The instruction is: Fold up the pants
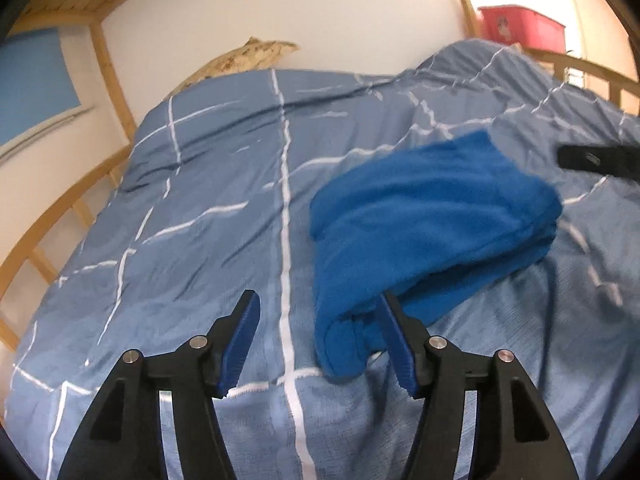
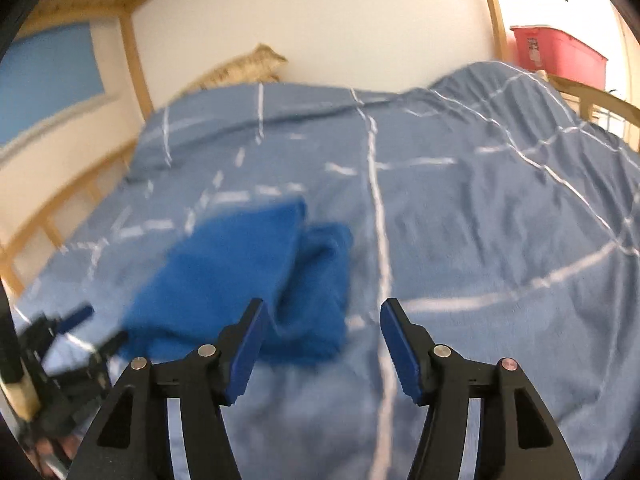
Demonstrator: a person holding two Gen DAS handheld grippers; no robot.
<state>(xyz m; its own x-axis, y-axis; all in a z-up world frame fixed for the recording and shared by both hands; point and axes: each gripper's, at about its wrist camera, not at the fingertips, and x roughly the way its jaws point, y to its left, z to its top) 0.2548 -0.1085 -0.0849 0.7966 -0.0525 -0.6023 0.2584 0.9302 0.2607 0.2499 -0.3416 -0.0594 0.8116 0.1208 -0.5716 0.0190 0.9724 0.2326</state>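
The blue fleece pants (image 1: 432,224) lie folded in a thick bundle on the grey-blue checked duvet (image 1: 200,200). My left gripper (image 1: 318,312) is open and empty, just in front of the bundle's near end; its right finger overlaps the fabric edge in the view. In the right wrist view the pants (image 2: 240,276) lie left of centre, blurred. My right gripper (image 2: 324,320) is open and empty, above the duvet (image 2: 480,220) to the right of the bundle. The left gripper also shows in the right wrist view (image 2: 76,344), at lower left.
Wooden bed rails (image 1: 60,216) run along the left side and far right (image 2: 600,100). A patterned pillow (image 1: 248,56) leans against the white wall. A red storage bin (image 2: 560,52) stands beyond the bed's right end. The duvet bulges at the far right.
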